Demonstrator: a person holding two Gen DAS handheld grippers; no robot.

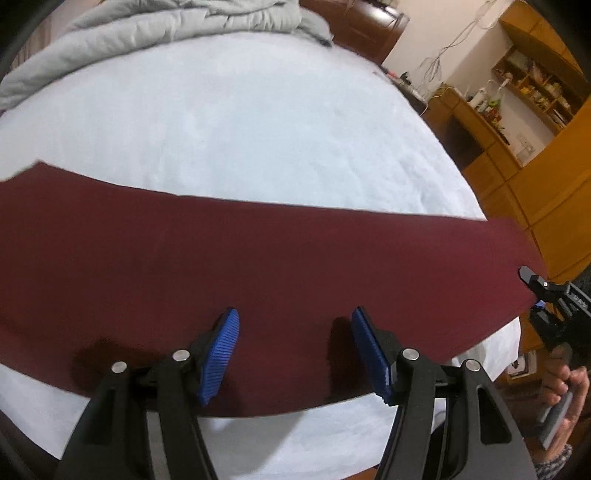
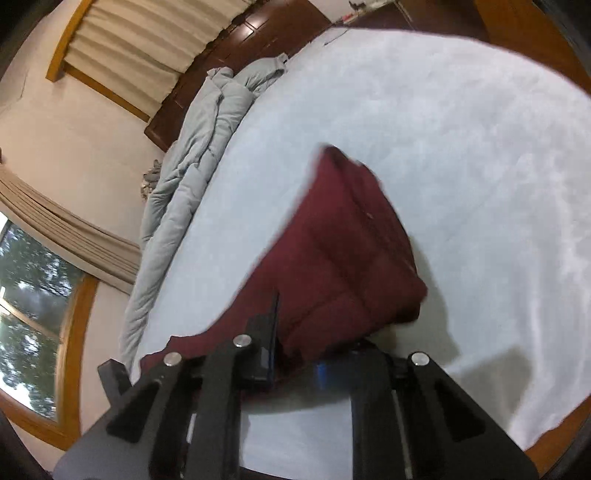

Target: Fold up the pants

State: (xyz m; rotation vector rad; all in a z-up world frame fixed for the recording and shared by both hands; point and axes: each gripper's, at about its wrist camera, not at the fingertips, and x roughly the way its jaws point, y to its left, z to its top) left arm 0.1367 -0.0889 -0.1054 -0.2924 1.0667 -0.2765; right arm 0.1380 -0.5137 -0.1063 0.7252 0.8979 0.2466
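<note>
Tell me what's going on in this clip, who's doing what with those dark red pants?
A person is folding maroon pants on a white bed. The right hand-held gripper is at one end of the pants and appears shut on the fabric, which looks lifted there in the right wrist view. The left hand-held gripper is open over the near edge of the flat-lying pants, gripping nothing. A grey duvet is bunched at the bed's far side.

Left gripper [image 1: 295, 354] jaws spread wide, nothing between; right gripper [image 2: 295, 354] jaws closed on fabric.
</note>
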